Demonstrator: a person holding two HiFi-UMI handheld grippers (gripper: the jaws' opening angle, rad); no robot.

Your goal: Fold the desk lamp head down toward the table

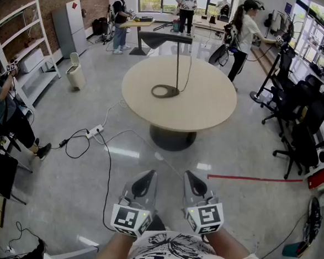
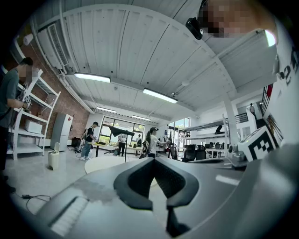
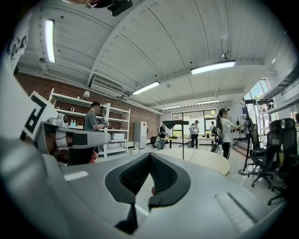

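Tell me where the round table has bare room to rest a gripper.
Bare: the near half of the table, between the lamp's ring base and the near rim, and the right side beyond the pole. Crowded: only around the base and its cord.

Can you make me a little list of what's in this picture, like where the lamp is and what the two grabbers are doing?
lamp: desk lamp stands on the round table, pole upright
lamp head: up high and level, not folded down yet
lamp base: a ring, near the middle of the table
left gripper: jaws shut, holding nothing, close to the person, far from the lamp
right gripper: jaws shut, holding nothing, beside the left one
floor: power strip with cables, left of the table
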